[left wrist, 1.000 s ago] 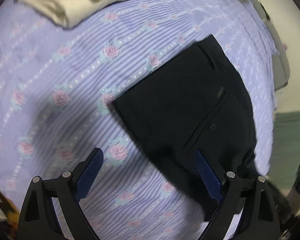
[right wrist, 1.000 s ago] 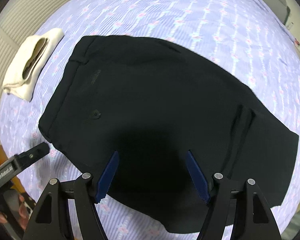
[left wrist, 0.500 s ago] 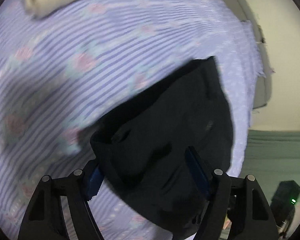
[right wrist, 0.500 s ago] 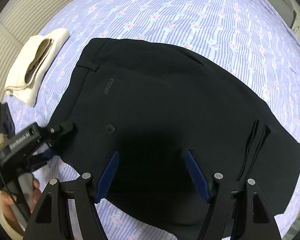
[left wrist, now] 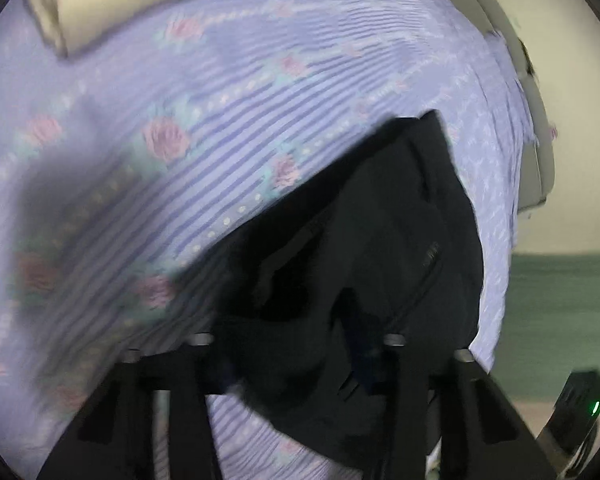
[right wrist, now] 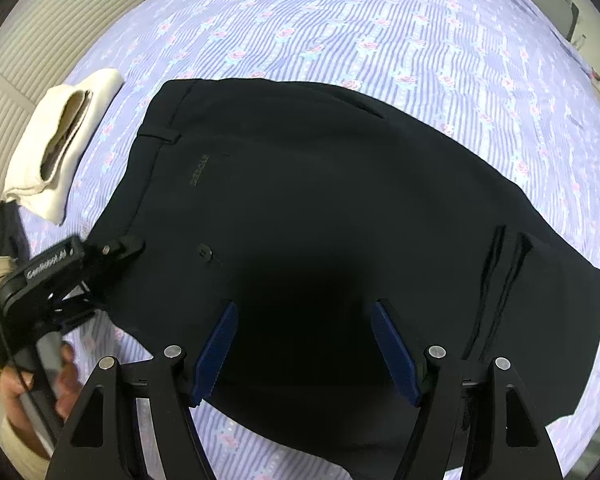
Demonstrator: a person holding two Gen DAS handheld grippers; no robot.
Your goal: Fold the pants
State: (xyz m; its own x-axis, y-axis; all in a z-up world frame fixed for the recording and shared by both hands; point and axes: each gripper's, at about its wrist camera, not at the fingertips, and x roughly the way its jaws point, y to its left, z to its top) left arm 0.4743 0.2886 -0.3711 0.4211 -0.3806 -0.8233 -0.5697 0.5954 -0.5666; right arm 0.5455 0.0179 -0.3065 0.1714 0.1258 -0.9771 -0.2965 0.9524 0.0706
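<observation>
One pair of pants (right wrist: 340,208): black, folded flat on the floral sheet (right wrist: 380,32), waistband corner bunched up.
Left gripper (right wrist: 128,248): pinched on that corner.
Right gripper (right wrist: 304,344): wide open above the near edge, holding nothing.
Room: cream towel (right wrist: 60,140) beside the waistband, bare sheet beyond.

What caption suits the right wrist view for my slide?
Right claw open above black pants on floral sheet; left claw grips waistband corner.

Pants (right wrist: 320,208) lie on the bedspread (right wrist: 420,40), folded cloth (right wrist: 60,140) beside their waistband.
</observation>
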